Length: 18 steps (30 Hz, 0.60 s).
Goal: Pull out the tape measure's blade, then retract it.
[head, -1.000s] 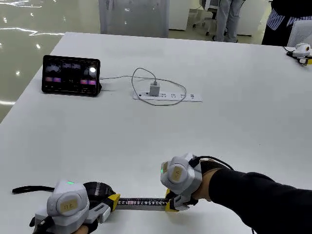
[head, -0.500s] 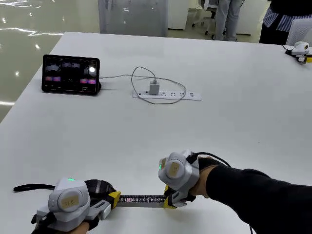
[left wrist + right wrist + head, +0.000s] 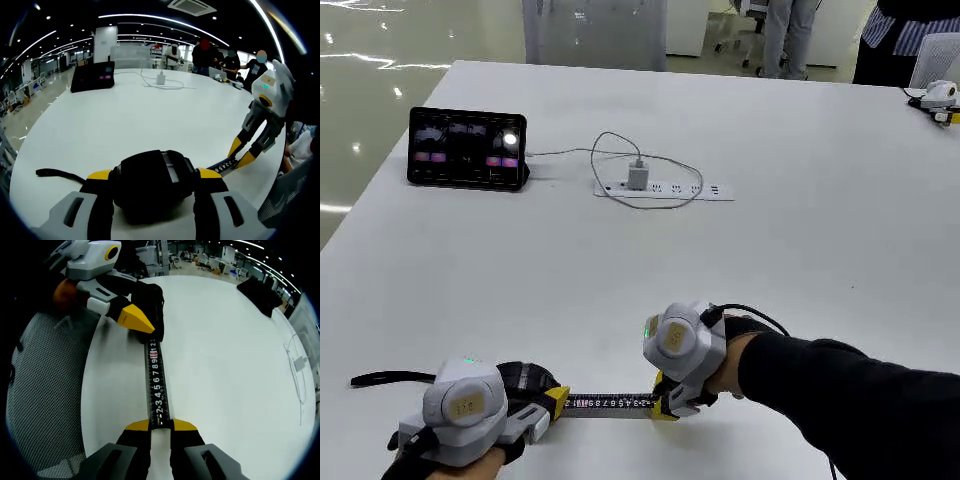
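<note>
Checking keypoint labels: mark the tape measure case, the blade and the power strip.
tape measure case [image 3: 150,182], left gripper view, on the top of the black body.
blade [image 3: 157,387], right gripper view, on the numbered face, mid-length.
power strip [image 3: 713,191], head view, on its bare right end.

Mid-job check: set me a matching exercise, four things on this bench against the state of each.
Things: 1 black tape measure case; 2 numbered steel blade; 3 black tablet; 4 white power strip.
States: A charger plugged in; B clamped in left gripper; C screen lit; D tip pinched by right gripper.
Pairs: 1-B, 2-D, 3-C, 4-A.
</note>
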Each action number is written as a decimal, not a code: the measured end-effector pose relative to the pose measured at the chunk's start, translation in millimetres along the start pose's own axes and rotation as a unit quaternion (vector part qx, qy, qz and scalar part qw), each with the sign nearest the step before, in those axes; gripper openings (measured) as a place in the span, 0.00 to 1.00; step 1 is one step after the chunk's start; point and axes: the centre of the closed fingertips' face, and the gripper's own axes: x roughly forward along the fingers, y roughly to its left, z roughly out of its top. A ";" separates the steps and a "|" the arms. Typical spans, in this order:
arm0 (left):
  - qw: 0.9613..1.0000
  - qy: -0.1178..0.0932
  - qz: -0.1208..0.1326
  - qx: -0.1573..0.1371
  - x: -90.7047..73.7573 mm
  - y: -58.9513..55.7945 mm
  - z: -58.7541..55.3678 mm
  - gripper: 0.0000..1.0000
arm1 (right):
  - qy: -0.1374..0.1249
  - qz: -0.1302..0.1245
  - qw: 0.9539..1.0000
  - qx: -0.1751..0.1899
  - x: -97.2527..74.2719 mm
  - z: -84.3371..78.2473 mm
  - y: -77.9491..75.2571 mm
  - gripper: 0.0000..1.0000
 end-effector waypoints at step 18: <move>1.000 0.002 -0.008 0.001 -1.5 -0.3 -0.1 0.59 | -0.001 0.002 1.000 0.000 2.7 6.1 0.2 0.10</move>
